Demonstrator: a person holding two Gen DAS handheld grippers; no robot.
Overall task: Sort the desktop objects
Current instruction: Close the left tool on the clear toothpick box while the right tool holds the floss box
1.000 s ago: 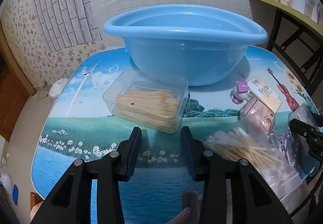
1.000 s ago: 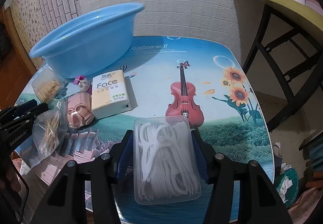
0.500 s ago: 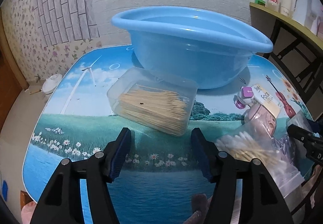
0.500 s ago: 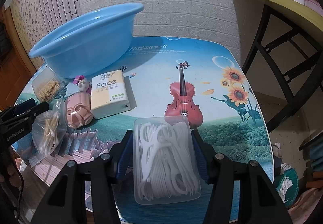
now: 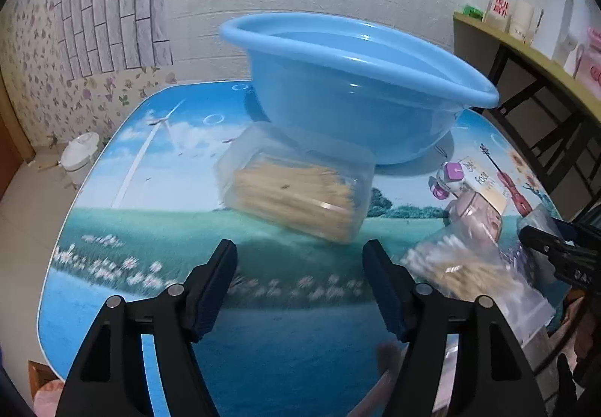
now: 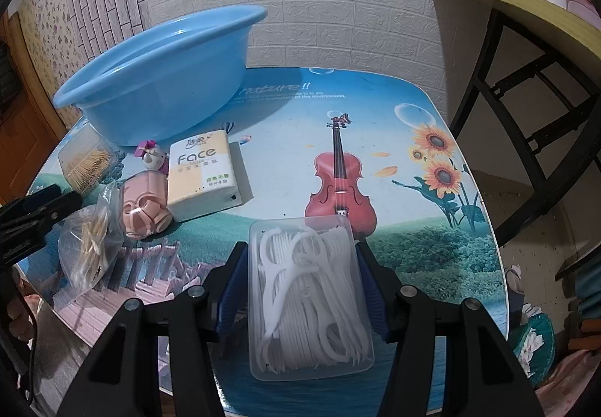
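Observation:
My left gripper (image 5: 300,259) is open and empty, just short of a clear box of toothpicks (image 5: 296,191) that lies in front of the blue basin (image 5: 353,79). A bag of cotton swabs (image 5: 465,266) lies to its right. My right gripper (image 6: 302,263) is shut on a clear box of white floss picks (image 6: 308,296) near the table's front edge. The right wrist view also shows the basin (image 6: 157,79), the toothpick box (image 6: 86,161), the swab bag (image 6: 90,240), a pink cube toy (image 6: 144,204), a Face tissue pack (image 6: 201,172) and a small purple-and-white figure (image 6: 152,157).
The table (image 6: 375,109) has a printed landscape top and stands against a white brick wall. A dark-framed shelf (image 6: 526,41) stands at the right. A small white bin (image 5: 80,154) sits on the floor at the left.
My left gripper has opened wider and shifted left, so the basin and the toothpick box now sit further right in its view. The right gripper has not moved.

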